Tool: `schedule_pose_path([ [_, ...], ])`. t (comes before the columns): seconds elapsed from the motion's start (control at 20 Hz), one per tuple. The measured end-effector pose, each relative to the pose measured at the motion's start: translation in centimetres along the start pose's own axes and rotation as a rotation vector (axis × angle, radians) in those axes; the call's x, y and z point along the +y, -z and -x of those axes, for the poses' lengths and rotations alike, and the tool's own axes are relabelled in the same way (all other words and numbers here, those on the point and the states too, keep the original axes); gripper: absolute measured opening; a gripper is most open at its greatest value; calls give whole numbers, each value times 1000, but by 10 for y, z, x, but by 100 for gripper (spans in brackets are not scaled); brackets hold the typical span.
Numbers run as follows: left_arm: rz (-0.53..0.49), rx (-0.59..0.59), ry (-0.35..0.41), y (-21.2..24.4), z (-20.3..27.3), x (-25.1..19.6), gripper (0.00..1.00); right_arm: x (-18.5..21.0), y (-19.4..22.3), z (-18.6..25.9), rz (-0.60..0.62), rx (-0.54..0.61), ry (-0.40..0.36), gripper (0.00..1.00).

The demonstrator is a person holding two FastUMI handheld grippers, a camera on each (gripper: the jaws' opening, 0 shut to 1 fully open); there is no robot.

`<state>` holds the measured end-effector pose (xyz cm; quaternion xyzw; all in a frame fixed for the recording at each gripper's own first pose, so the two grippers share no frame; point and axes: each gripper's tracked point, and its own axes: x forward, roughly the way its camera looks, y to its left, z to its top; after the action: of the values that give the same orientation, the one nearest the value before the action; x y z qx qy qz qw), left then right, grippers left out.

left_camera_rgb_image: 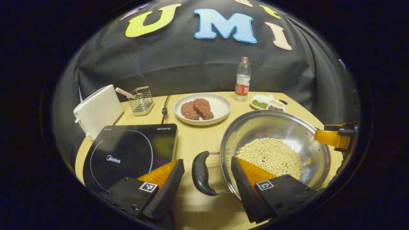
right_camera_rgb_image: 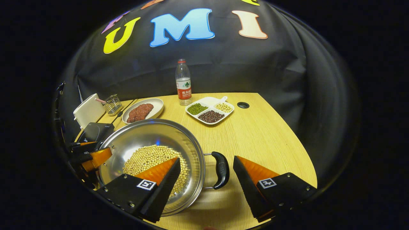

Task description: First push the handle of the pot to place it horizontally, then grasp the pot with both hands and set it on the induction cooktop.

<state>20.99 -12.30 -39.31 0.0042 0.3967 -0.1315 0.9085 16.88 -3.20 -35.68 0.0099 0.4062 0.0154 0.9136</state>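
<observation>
Steel pot point(left_camera_rgb_image: 274, 150): both wide-open grippers, left gripper point(left_camera_rgb_image: 207, 179) and right gripper point(right_camera_rgb_image: 206, 174), should close squarely on their black handles before lifting evenly.

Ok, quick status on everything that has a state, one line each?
left gripper: open, fingers either side of the pot's left handle.
right gripper: open, fingers either side of the right handle.
pot: on the table, beside the cooktop, holding pale beans.
induction cooktop: bare top.
water bottle: upright, capped.
plate: holds two pieces of meat.
divided dish: compartments filled.
</observation>
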Motion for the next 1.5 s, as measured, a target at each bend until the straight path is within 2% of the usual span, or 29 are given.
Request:
schedule_pose_path([
  [0.05, 2, 6, 0, 1, -2, 0, 96, 0, 1, -1, -5, 7, 2, 100],
  [0.1, 6, 11, -1, 3, -4, -1, 92, -1, 3, -3, -8, 14, 2, 100],
  [0.25, 20, 20, -2, 5, -6, 0, 92, -3, 9, -8, -13, 40, 21, 98],
  [0.3, 23, 19, 0, 5, -6, -1, 93, -4, 10, -9, -14, 46, 25, 83],
  [0.4, 22, 16, 9, 4, -8, -5, 93, -10, 11, -11, -12, 50, 50, 76],
  [0.45, 17, 15, 9, 3, -9, -6, 83, -10, 11, -11, -17, 55, 55, 71],
  [0.55, 13, 17, 5, 3, -11, -4, 81, -10, 12, -12, -36, 61, 52, 56],
  [0.6, 16, 16, 6, 3, -10, -5, 81, -9, 13, -13, -38, 64, 52, 62],
  [0.75, 22, 20, 7, 5, -11, -5, 81, -8, 13, -16, -31, 63, 54, 62],
  [0.8, 23, 23, 6, 6, -11, -5, 77, -8, 13, -17, -27, 65, 52, 62],
  [1.05, 22, 28, 2, 5, -14, -7, 81, -7, 18, -20, -23, 88, 35, 62],
  [1.15, 36, 15, -7, 2, -14, -5, 75, -7, 19, -19, -2, 95, 28, 59],
  [1.25, 55, 12, -13, 0, -13, -4, 70, -6, 18, -18, -9, 104, 24, 50],
  [1.35, 62, 15, -16, 1, -14, -4, 75, -6, 18, -17, 15, 100, 32, 50],
  [1.4, 61, 17, -16, 1, -14, -3, 67, -5, 15, -15, 20, 93, 35, 49],
  [1.45, 67, 20, -12, 2, -13, -3, 66, -5, 15, -13, 26, 93, 37, 50],
  [1.5, 77, 21, -12, 3, -12, -4, 70, -5, 13, -10, 26, 88, 37, 50],
])
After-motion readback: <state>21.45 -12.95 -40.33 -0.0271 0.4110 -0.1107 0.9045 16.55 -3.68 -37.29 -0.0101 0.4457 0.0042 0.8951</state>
